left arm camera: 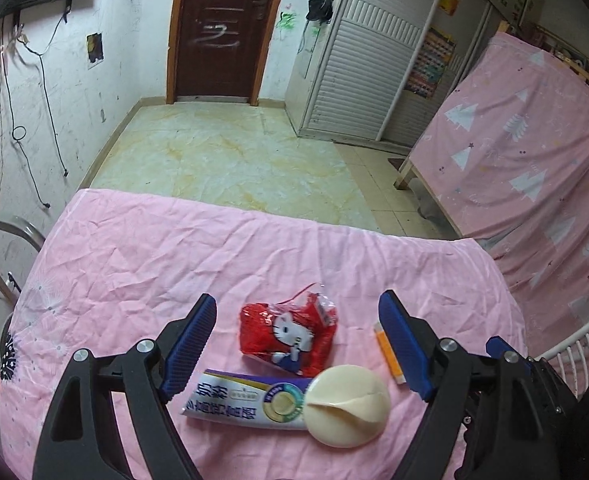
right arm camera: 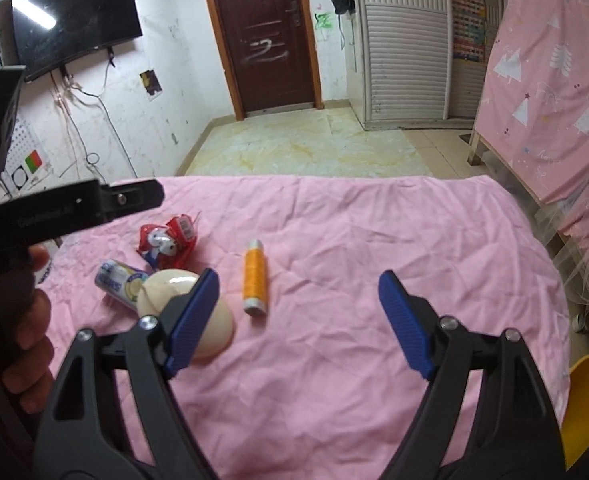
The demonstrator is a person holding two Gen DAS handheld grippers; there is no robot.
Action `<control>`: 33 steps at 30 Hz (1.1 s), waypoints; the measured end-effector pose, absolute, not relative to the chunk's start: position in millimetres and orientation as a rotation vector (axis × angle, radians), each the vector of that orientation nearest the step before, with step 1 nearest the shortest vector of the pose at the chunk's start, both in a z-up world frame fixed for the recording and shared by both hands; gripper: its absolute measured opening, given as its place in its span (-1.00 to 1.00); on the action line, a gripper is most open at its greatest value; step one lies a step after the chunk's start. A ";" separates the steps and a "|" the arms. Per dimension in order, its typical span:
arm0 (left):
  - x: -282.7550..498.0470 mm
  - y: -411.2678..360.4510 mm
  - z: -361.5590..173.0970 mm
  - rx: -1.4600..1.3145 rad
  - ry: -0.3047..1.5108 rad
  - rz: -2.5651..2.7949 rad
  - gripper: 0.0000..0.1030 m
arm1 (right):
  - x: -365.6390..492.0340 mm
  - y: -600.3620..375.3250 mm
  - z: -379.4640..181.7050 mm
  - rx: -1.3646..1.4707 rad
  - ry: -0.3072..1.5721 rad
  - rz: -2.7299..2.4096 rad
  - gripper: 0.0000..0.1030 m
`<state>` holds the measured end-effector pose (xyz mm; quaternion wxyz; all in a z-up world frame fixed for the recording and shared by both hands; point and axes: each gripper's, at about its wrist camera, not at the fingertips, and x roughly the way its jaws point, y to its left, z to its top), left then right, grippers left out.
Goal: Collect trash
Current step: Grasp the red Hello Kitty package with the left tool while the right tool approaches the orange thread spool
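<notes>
1. Pink sheet (right arm camera: 334, 240) covered the table; a brown door (right arm camera: 270, 36) stood beyond it.
2. Left gripper (left arm camera: 298, 320) gaped wide above the red wrapper (left arm camera: 290, 338).
3. Right gripper (right arm camera: 298, 300) gaped empty beside the orange spool (right arm camera: 254, 276).

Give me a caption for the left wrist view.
Open left gripper above a red wrapper, tube and cream disc.

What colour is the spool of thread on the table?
Orange, with pale ends; the spool of thread shows best in the right wrist view.

Creased matt cloth (left arm camera: 142, 256) — glossy crinkled plastic wrapper (left arm camera: 288, 334).
</notes>
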<state>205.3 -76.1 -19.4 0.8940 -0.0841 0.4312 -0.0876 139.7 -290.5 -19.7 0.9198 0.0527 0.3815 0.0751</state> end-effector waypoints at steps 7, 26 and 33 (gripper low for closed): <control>218.8 -72.0 -35.9 -0.168 0.949 -0.171 0.46 | 159.2 -274.3 -28.2 0.087 0.813 0.175 0.53; 229.4 -98.5 -70.9 -0.085 1.032 -0.178 -0.23 | 191.0 -252.6 -53.6 0.006 0.906 0.203 -0.32; 223.6 -96.1 -64.4 -0.111 0.977 -0.177 -0.45 | 189.7 -248.7 -53.2 -0.017 0.897 0.198 -0.68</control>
